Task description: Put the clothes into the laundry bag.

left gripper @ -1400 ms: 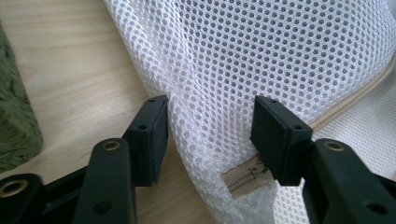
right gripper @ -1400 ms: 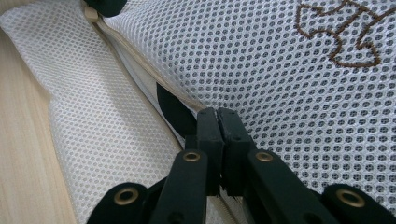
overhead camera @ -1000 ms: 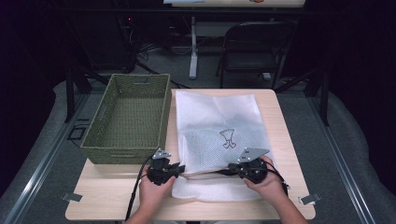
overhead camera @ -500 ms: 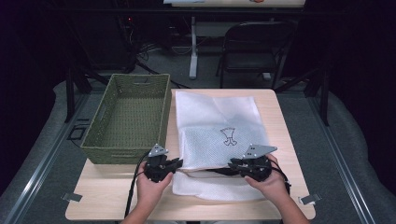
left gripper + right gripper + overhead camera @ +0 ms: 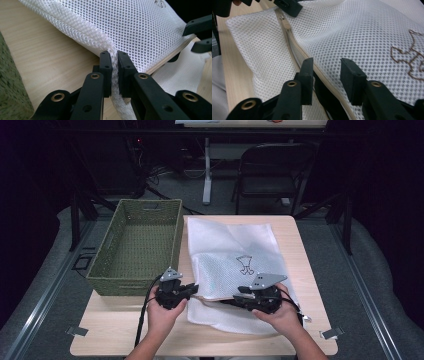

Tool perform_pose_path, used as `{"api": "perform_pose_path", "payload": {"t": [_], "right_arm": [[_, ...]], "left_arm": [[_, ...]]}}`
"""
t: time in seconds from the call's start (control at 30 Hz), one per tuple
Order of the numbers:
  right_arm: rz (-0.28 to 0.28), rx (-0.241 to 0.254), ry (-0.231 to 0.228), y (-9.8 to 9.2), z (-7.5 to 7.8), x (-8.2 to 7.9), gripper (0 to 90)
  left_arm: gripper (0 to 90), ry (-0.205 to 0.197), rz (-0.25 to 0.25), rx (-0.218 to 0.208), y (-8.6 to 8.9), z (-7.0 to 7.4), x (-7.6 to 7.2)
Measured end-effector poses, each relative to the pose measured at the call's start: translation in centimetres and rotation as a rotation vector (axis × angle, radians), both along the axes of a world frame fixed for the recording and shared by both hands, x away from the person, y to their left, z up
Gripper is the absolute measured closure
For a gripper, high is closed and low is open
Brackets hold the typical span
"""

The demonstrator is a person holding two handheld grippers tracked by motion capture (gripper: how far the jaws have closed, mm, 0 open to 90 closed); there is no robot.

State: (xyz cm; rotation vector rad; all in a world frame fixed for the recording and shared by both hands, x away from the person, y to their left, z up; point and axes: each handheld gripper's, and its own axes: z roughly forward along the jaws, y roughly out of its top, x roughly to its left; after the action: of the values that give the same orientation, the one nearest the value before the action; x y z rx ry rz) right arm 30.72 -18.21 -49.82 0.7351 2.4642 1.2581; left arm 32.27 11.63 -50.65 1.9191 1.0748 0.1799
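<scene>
High view shows the green woven basket (image 5: 137,245) at the table's (image 5: 310,285) left, ready to take the white mesh bag (image 5: 235,255) lying beside it. Your left gripper (image 5: 192,290) pinches the bag's near corner seam so the fabric lifts with it. Your right gripper (image 5: 240,295) has just been opening; its jaws stand apart over the zipper (image 5: 294,47), gripping nothing.

One white mesh bag (image 5: 235,265), one green woven basket (image 5: 137,245), two grippers, one table (image 5: 290,235), one chair (image 5: 272,172).
</scene>
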Motion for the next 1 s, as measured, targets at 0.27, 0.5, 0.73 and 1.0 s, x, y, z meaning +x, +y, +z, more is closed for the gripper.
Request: {"api": "perform_pose_path", "payload": {"t": [0.27, 0.5, 0.73, 1.0], "right_arm": [[0.030, 0.027, 0.001, 2.5, 0.6, 0.5, 52.2], [0.045, 0.045, 0.026, 4.8, 0.4, 1.0, 53.9], [0.092, 0.074, 0.078, 6.6, 0.0, 1.1, 59.4], [0.118, 0.068, 0.140, 8.1, -1.0, 1.4, 61.9]], "left_arm": [[84.2, -0.004, -0.002, -0.005, 0.2, 0.3, 0.0], [84.1, -0.004, -0.002, -0.015, 0.4, 0.0, -0.1], [84.2, -0.007, -0.009, -0.014, 0.4, -0.3, -0.2], [84.2, -0.007, -0.014, -0.020, 0.4, -0.5, -0.5]]}}
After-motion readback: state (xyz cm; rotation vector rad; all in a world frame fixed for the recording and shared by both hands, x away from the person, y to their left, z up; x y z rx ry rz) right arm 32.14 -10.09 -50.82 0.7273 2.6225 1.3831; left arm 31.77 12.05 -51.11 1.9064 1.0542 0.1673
